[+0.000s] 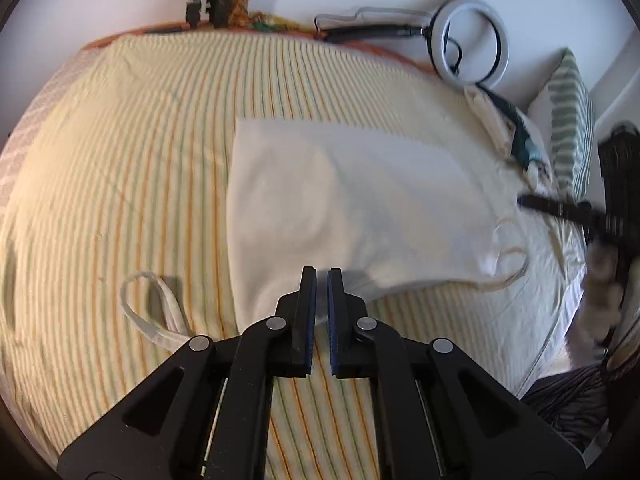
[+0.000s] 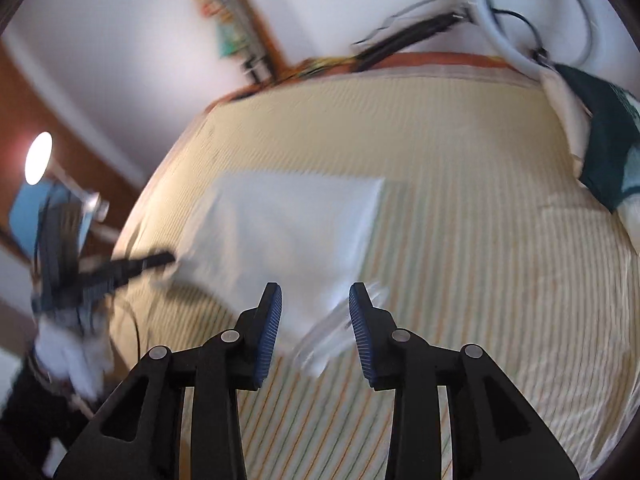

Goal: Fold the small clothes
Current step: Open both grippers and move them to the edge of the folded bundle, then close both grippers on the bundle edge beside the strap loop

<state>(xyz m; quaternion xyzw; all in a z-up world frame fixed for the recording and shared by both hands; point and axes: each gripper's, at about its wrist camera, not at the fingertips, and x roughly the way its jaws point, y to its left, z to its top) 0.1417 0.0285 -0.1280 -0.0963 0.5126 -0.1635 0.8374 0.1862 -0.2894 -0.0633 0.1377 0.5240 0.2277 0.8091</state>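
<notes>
Black linkage arms fill the foreground of both wrist views. Left gripper [image 1: 321, 270]: jaws pressed together, blue-edged pads nearly meeting, with a fold of the white garment [image 1: 352, 204] seeming to run into the slit between them; whether the pads actually pinch the cloth cannot be told. Right gripper [image 2: 315, 294]: jaws spread, blue ribbed pads well apart, a corner of the garment [image 2: 288, 236] and a blurred strap lying between them without being pressed. No earlier view is given for comparison.

Garment: a small white top, lying flat on the striped sheet [image 1: 120, 152] near the middle of the bed. In the left view it forms a broad folded panel slanting from upper left to lower right, its thin straps [image 1: 510, 264] trailing off the right edge. One loop of strap [image 1: 152, 308] lies on the sheet to the left of the left gripper, its end hidden behind the linkage.

Surroundings: the sheet carries fine yellow, orange and green stripes. At the far right of the left view the right gripper [image 1: 528, 202] appears as a dark blurred bar touching the garment's edge. A ring light [image 1: 474, 46] leans against the white wall beyond the bed. A green-striped pillow [image 1: 570, 128] and a dark teal cloth [image 2: 604, 136] rest at the bed's far corner. The right view is heavily motion-blurred; a lit lamp [image 2: 38, 158] shows at its left margin.
</notes>
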